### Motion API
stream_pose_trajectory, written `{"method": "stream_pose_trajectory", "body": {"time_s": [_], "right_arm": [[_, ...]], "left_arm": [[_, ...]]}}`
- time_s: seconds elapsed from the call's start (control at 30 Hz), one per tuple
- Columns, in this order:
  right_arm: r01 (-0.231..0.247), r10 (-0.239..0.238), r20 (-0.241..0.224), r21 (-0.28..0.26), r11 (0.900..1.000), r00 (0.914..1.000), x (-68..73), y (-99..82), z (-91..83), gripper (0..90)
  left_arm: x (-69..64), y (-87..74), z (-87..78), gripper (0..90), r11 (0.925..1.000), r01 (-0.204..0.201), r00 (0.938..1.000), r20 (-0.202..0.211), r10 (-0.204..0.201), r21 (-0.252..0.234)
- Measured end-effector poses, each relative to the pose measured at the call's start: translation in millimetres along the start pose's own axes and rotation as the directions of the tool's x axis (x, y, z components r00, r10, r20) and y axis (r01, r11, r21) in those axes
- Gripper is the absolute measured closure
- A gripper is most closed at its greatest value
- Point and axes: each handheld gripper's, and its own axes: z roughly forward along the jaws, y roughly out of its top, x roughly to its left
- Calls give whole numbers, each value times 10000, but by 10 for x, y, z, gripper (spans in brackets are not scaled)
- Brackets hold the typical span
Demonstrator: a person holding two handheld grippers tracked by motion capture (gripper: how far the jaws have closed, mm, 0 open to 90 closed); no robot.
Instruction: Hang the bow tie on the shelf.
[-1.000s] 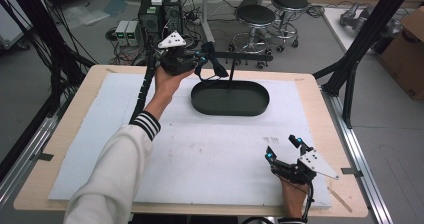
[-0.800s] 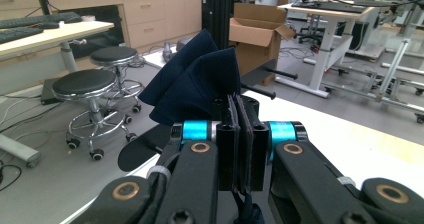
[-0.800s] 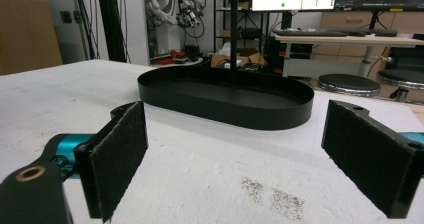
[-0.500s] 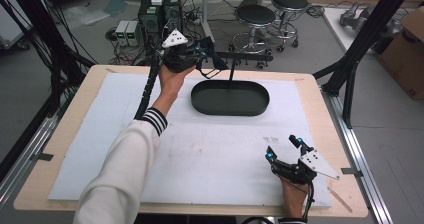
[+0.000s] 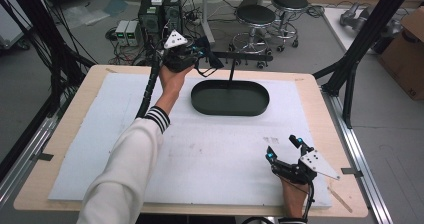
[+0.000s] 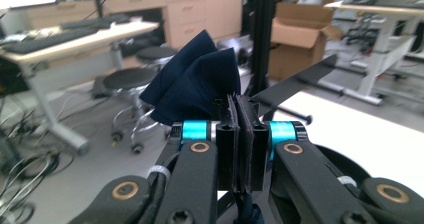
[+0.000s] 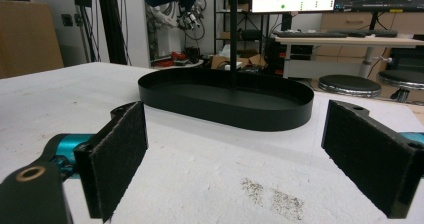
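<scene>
Dark blue cloth [image 6: 192,86] is pinched between the closed jaws of the left gripper [image 5: 200,54], which the person's left hand [image 5: 172,76] holds raised above the far edge of the table [image 5: 65,134], just left of the stand's horizontal bar [image 5: 245,58]. In the left gripper view the two pads meet flat against each other, and the folded fabric rises in bunched points above and to the left of them. From the high view the same cloth [image 5: 207,54] shows as a small dark bundle at the gripper's tip, close to the bar's left end; whether it touches the bar cannot be told.

Right of that, a black oval tray [image 5: 230,109] sits on the white foam sheet [image 5: 100,134], with a thin upright post [image 5: 232,70] rising from its far side to carry the bar.

Farther right, near the table's front edge, the right gripper [image 5: 283,149] rests low over the sheet in the person's right hand [image 5: 292,196]. Its jaws stand wide apart with nothing between them; in the right gripper view the two black pads [image 7: 120,154] frame the tray [image 7: 225,106] ahead, well apart from it.
</scene>
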Motion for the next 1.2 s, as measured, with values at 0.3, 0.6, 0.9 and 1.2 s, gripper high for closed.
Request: {"method": "stream_pose_trajectory", "body": {"time_s": [0.3,0.6,0.9,1.2], "right_arm": [[44,-44,-28,-83,10000,10000,-7,-2,-4,103],[-62,61,-24,-138,9999,10000,-6,-5,-13,103],[-70,69,-42,-159,9998,10000,-7,-6,-16,103],[-144,140,-133,-290,9995,9998,-24,-9,-24,103]], "left_arm": [[7,-77,2,865,10000,-28,9998,-218,30,74],[27,-115,-7,846,9991,184,9997,-137,-179,380],[30,-126,-19,810,9983,281,9996,-88,-277,510],[48,-192,-137,670,9966,501,9987,-61,-498,655]]}}
